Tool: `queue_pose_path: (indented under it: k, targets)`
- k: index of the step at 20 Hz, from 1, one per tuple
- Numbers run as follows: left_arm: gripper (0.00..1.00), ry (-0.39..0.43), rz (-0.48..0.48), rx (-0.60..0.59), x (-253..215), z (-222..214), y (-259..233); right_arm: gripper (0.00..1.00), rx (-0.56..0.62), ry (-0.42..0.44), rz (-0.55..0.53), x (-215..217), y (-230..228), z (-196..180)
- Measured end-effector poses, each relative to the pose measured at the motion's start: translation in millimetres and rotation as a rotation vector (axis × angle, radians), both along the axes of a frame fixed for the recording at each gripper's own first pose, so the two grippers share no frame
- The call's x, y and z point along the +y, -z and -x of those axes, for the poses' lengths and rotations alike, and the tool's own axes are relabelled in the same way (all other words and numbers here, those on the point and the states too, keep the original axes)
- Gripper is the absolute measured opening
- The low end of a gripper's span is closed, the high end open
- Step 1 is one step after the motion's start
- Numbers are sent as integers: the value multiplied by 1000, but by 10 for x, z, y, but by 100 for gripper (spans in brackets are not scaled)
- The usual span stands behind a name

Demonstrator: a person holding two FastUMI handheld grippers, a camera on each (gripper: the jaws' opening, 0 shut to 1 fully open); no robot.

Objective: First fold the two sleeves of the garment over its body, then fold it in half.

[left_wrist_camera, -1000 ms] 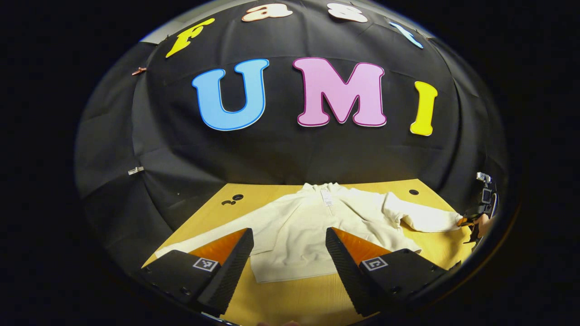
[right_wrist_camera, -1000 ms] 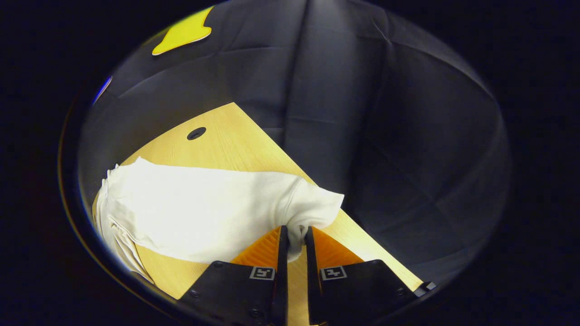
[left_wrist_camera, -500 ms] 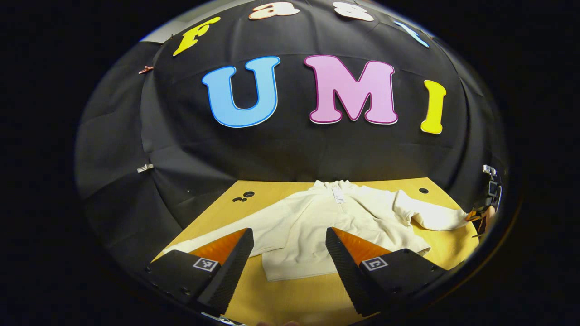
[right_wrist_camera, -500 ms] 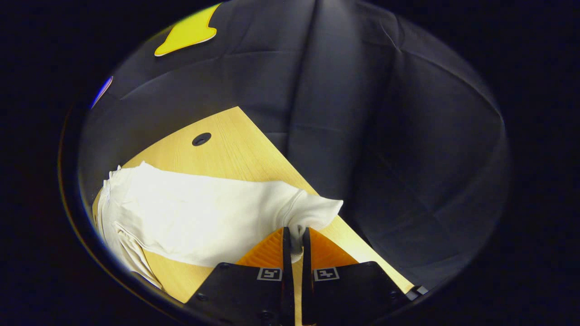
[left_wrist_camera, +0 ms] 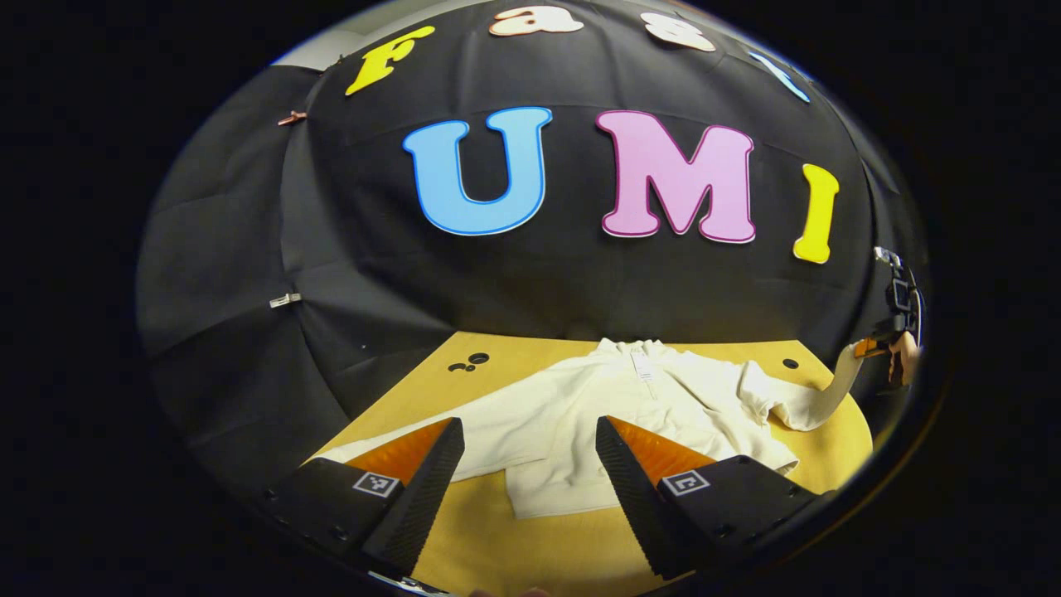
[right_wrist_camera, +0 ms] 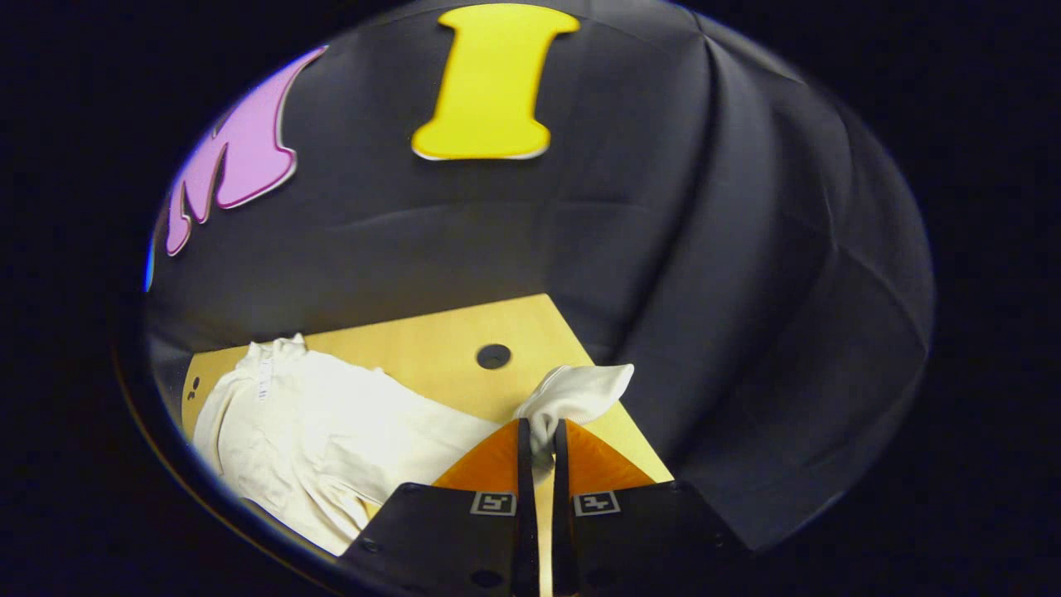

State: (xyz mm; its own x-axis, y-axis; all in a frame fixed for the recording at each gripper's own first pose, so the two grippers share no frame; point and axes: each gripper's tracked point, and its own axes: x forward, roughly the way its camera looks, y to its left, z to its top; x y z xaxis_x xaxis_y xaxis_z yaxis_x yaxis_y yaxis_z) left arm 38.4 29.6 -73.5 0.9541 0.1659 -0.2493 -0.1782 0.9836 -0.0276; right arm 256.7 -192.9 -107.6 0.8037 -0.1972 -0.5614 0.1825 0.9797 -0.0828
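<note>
A cream long-sleeved garment point(left_wrist_camera: 580, 414) lies flat on the wooden table point(left_wrist_camera: 514, 547), collar toward the back wall. My right gripper point(right_wrist_camera: 537, 435) is shut on the cuff point(right_wrist_camera: 580, 391) of one sleeve and holds it lifted off the table. In the left gripper view that sleeve point(left_wrist_camera: 816, 398) rises at the far right toward the right gripper point(left_wrist_camera: 885, 348) and the hand on it. My left gripper point(left_wrist_camera: 530, 448) hovers open above the garment's near hem with nothing between its fingers. The other sleeve point(left_wrist_camera: 390, 444) stretches flat toward the left, partly hidden behind a finger.
The table has a round hole point(left_wrist_camera: 783, 363) near its back right corner and small holes point(left_wrist_camera: 468, 362) at the back left. Black cloth walls point(left_wrist_camera: 249, 249) close in the table at the back and sides. Bare wood lies between the hem and the near edge.
The right gripper has lifted the sleeve cuff up off the table and swung toward the garment's body. The left gripper has drifted slightly and stays open.
</note>
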Motion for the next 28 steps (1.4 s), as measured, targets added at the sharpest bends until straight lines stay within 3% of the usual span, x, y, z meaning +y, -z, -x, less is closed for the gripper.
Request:
queue_pose_path:
  k: [7, 14, 22, 25, 28]
  targets:
    - [99, -74, 13, -22, 492, 123, -65, 10, -44, -187, -10, 979, -725, -109]
    - [99, -160, 51, -19, 975, 352, 29, 10, -75, -388, -15, 2566, -890, -374]
    - [99, -244, 84, 22, 1378, 500, 269, 10, -51, -600, -28, 4352, -638, -339]
    - [99, -271, 91, 37, 1516, 507, 363, 10, -41, -696, -64, 5121, -465, -183]
    - [99, -297, 104, 50, 1633, 500, 436, 10, 2, -795, -36, 5636, -151, -1]
